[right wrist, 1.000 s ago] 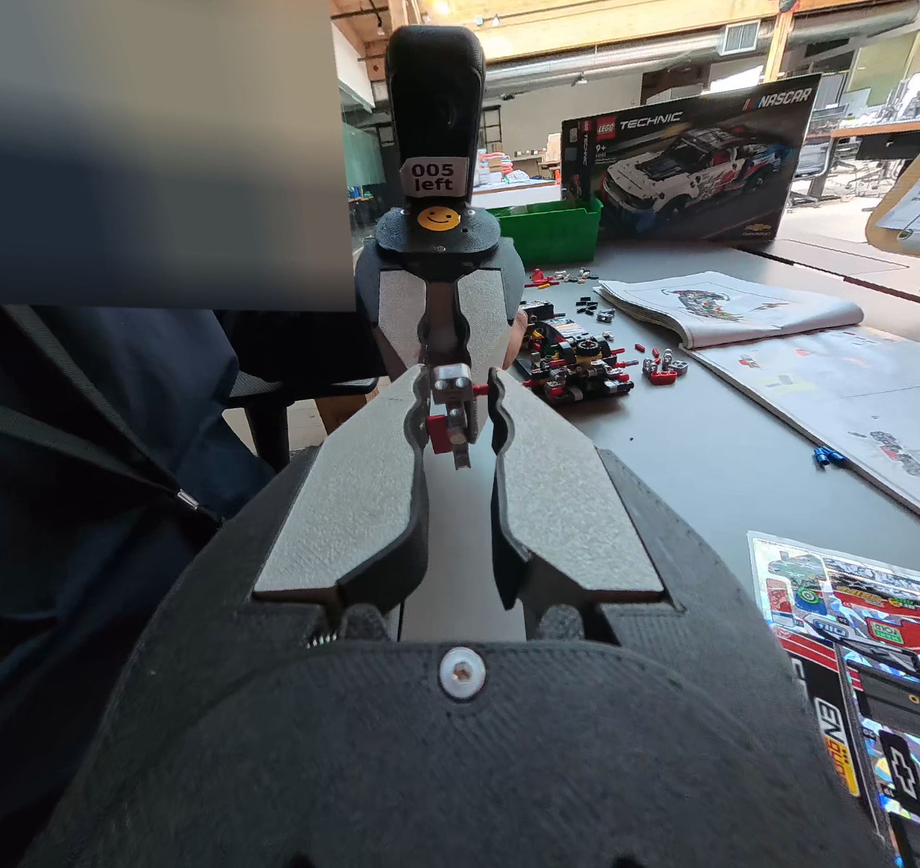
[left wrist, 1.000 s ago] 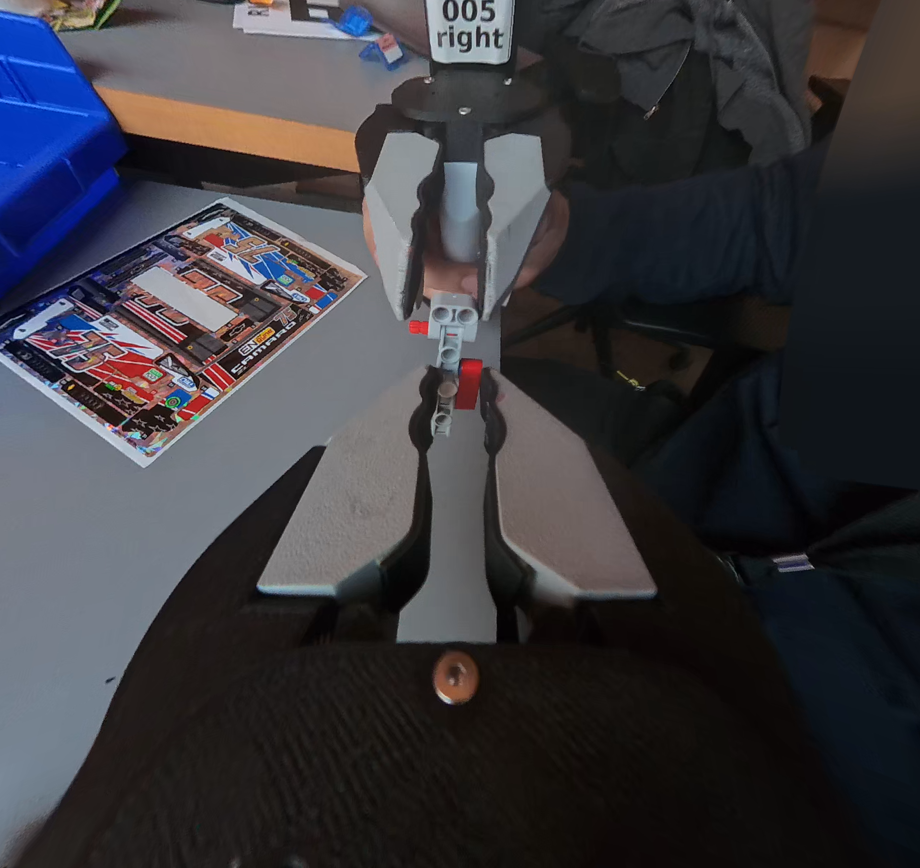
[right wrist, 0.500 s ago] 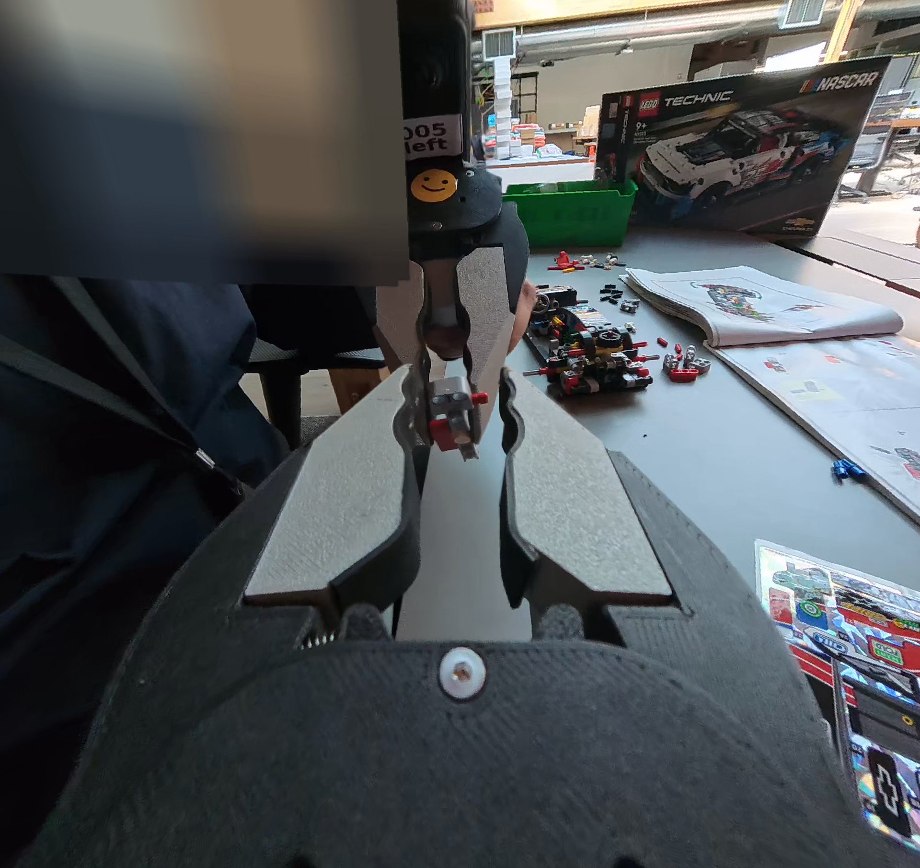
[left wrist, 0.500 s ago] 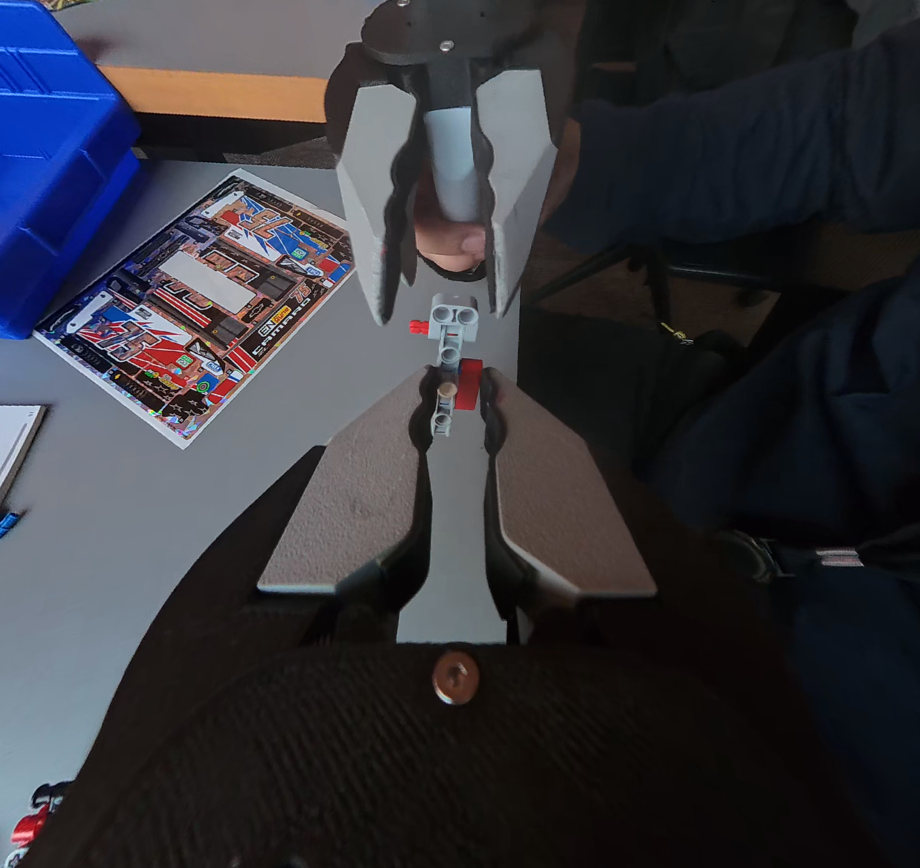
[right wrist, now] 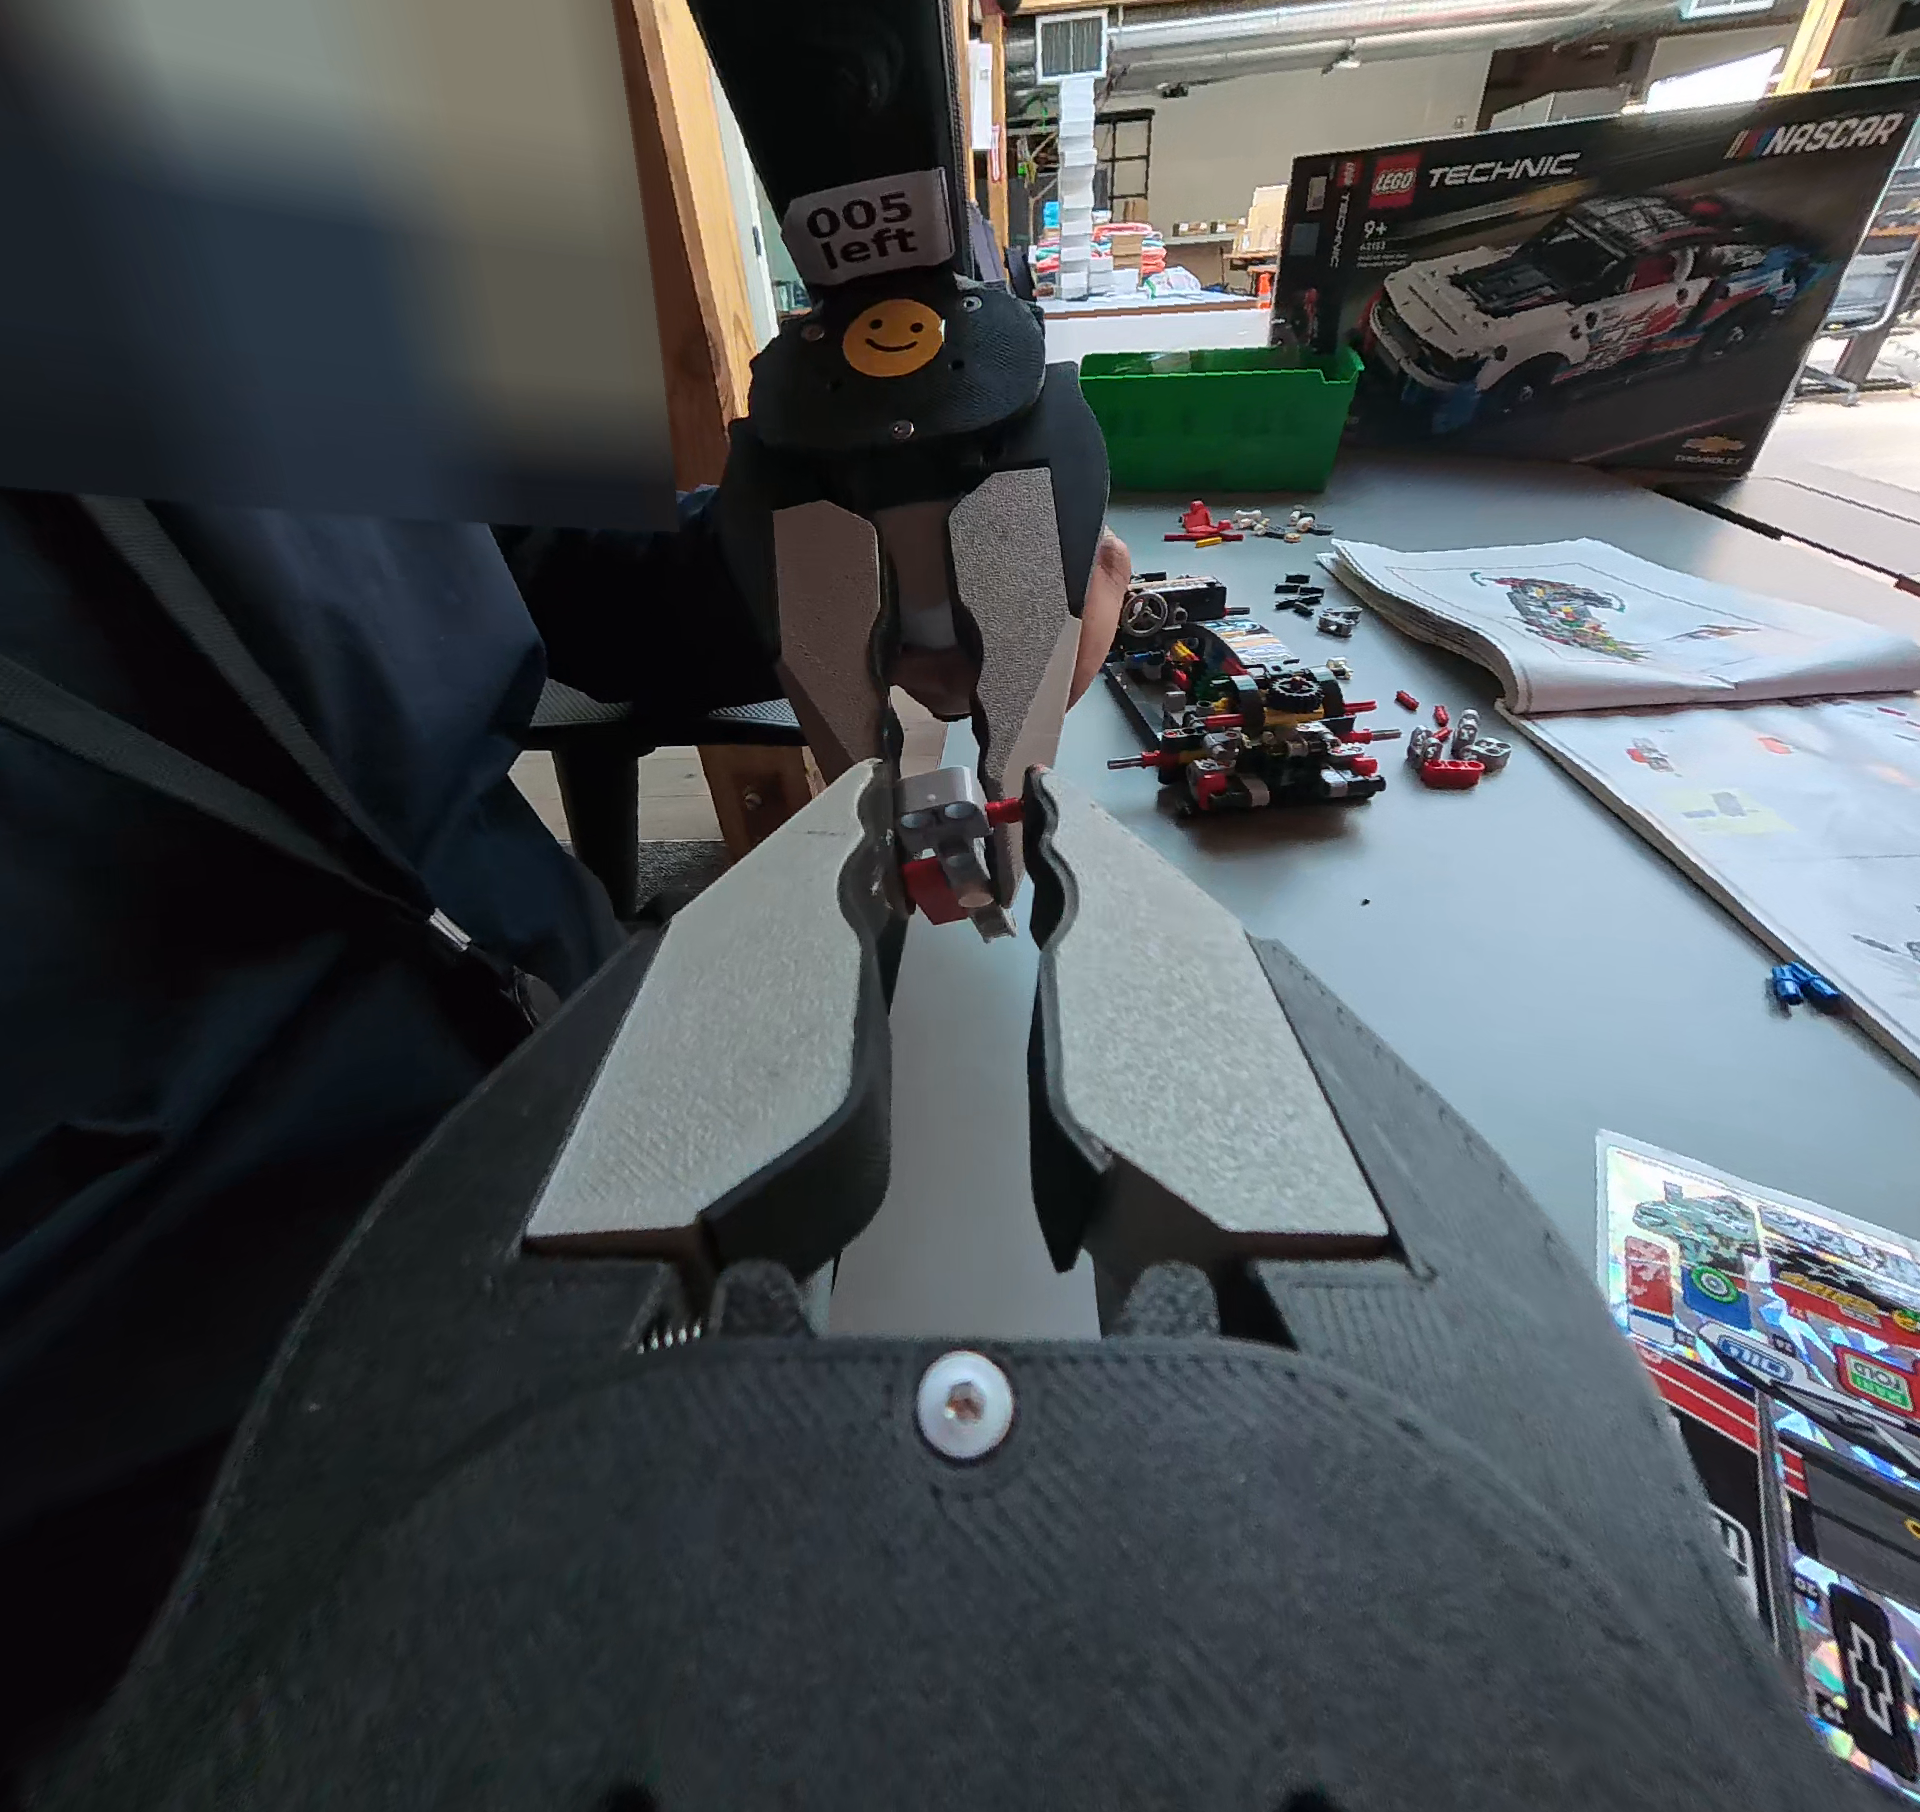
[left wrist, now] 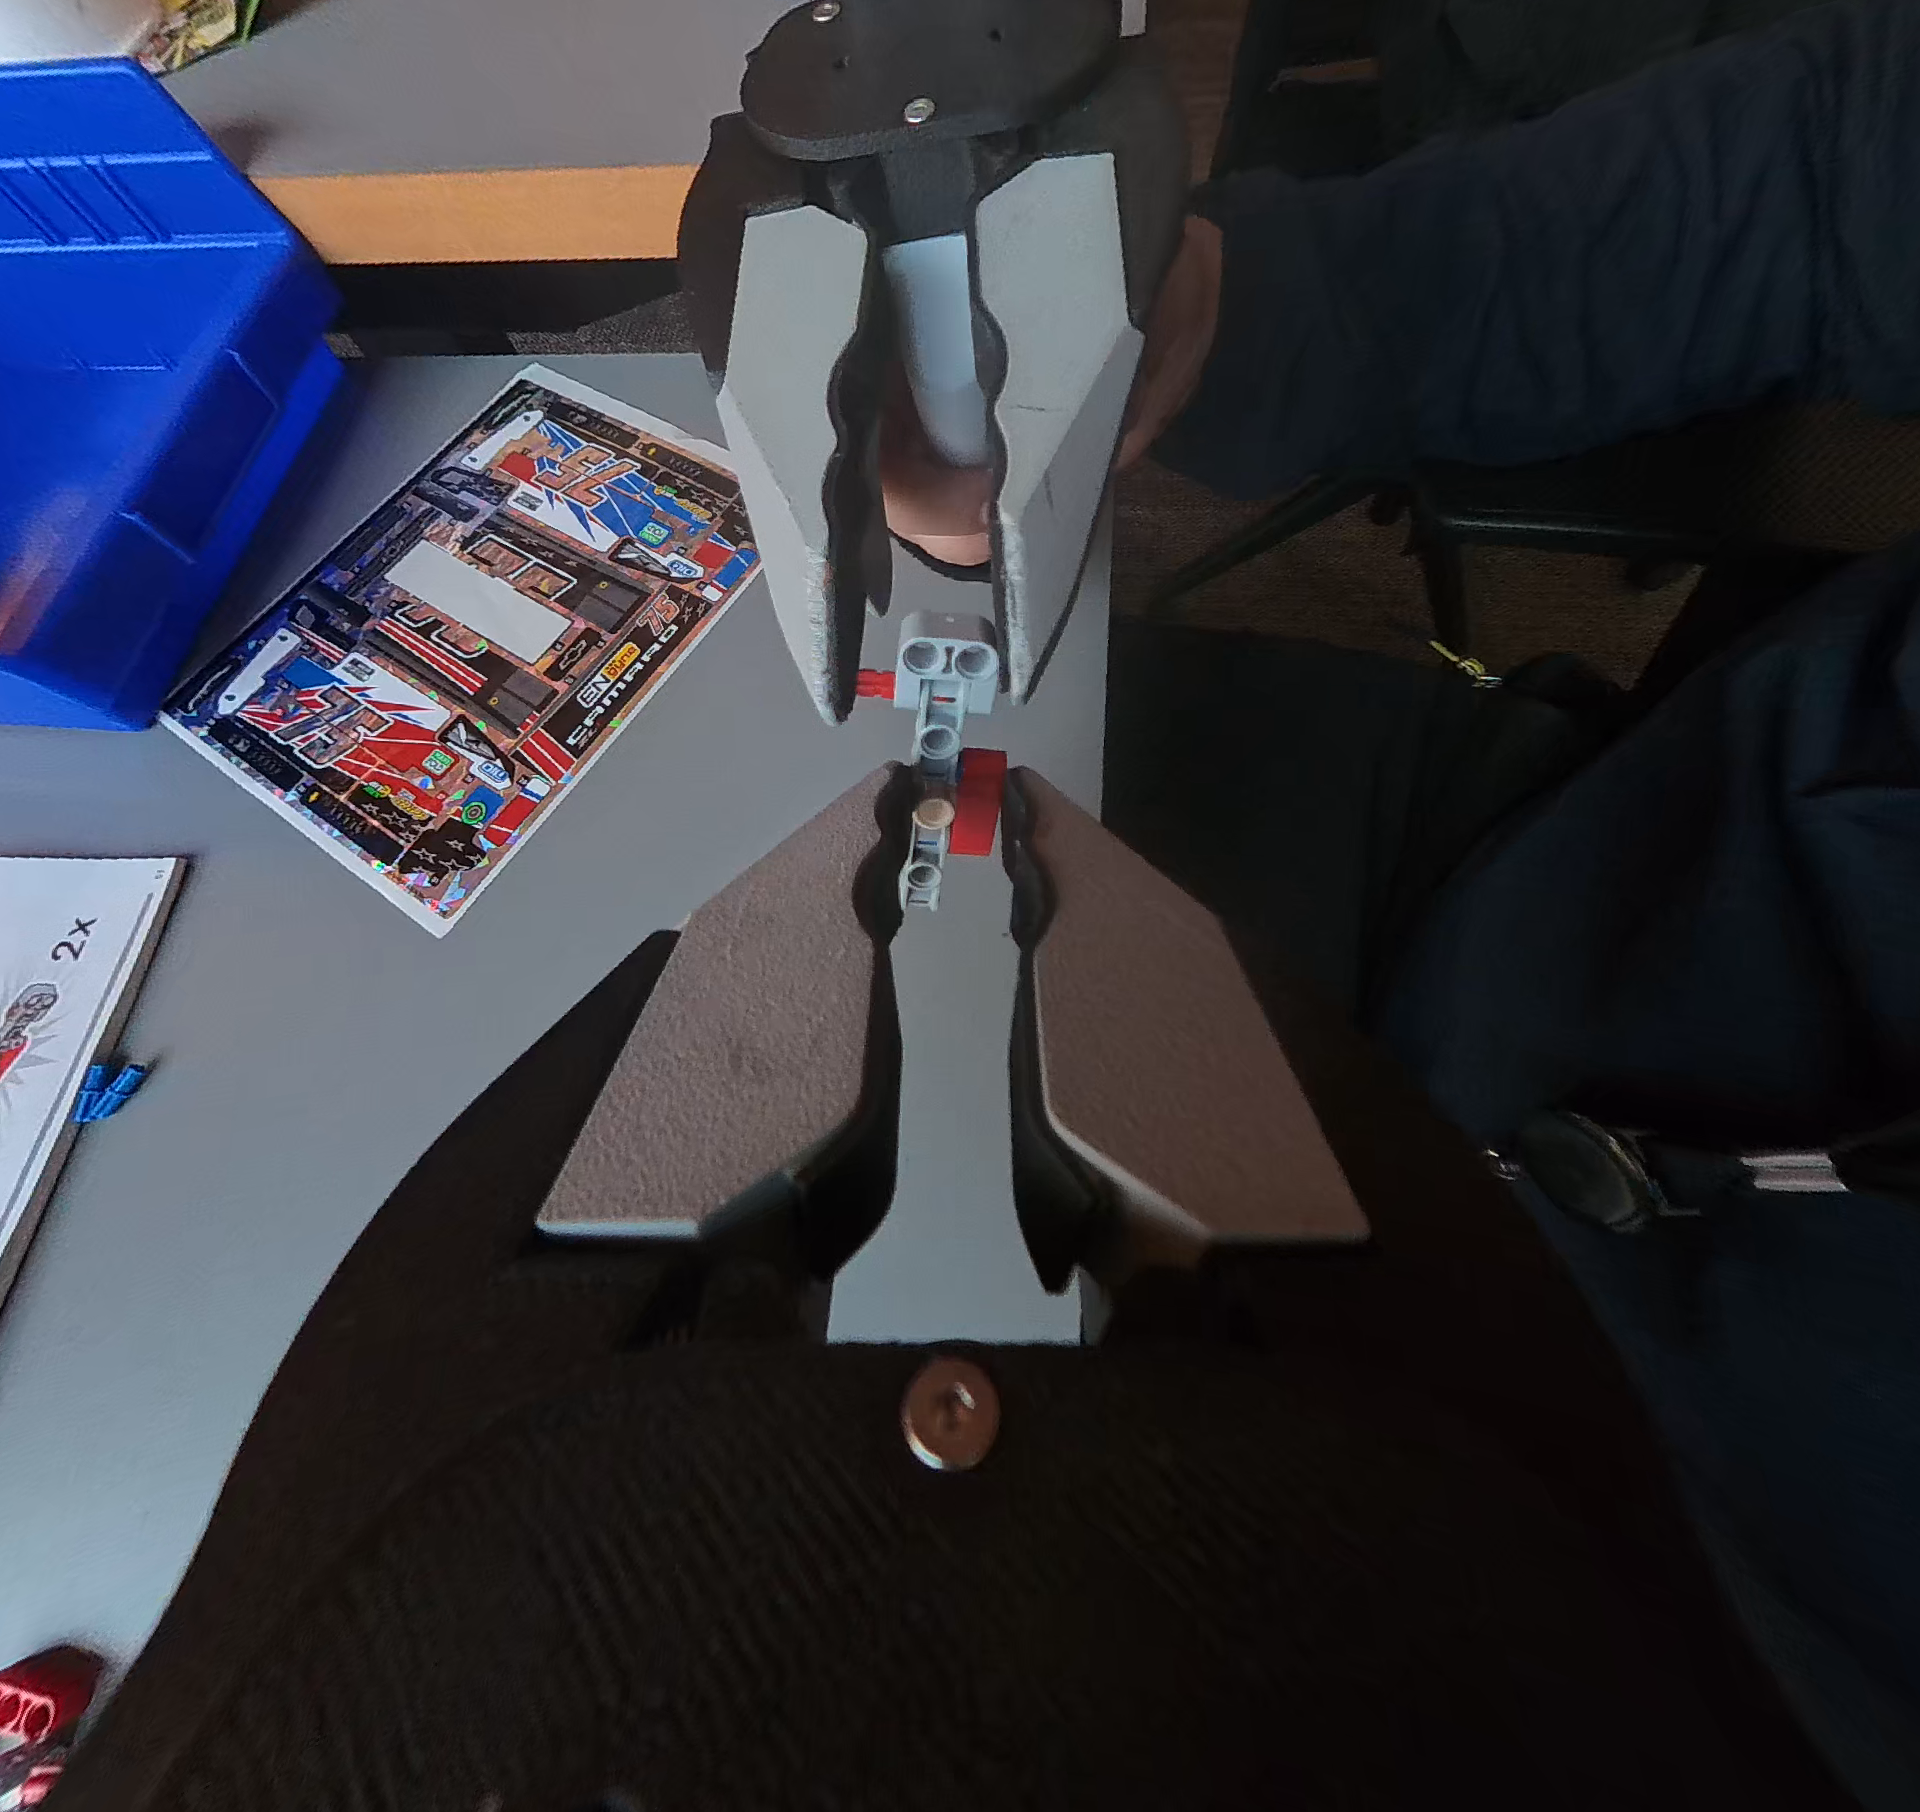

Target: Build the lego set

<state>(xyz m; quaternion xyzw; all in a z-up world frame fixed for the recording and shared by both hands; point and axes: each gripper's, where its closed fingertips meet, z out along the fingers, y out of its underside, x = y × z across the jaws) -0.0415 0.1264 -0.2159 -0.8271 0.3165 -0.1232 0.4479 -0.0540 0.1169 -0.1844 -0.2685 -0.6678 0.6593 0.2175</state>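
Table edge [left wrist: 1091, 827] lies just beside left hand-held gripper [left wrist: 951, 817] pinching brick assembly [left wrist: 940, 723].

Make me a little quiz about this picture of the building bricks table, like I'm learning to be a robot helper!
1. True or false: the left gripper has its fingers wide open with nothing between them.
2. What lies on the table next to the blue bin? A) a banana B) a colourful sticker sheet C) a cup
3. Fill the gap: the tub behind the half-built car is coloured ____.

Key: 1) False: its fingers are closed on a small grey and red brick piece. 2) B. 3) green.
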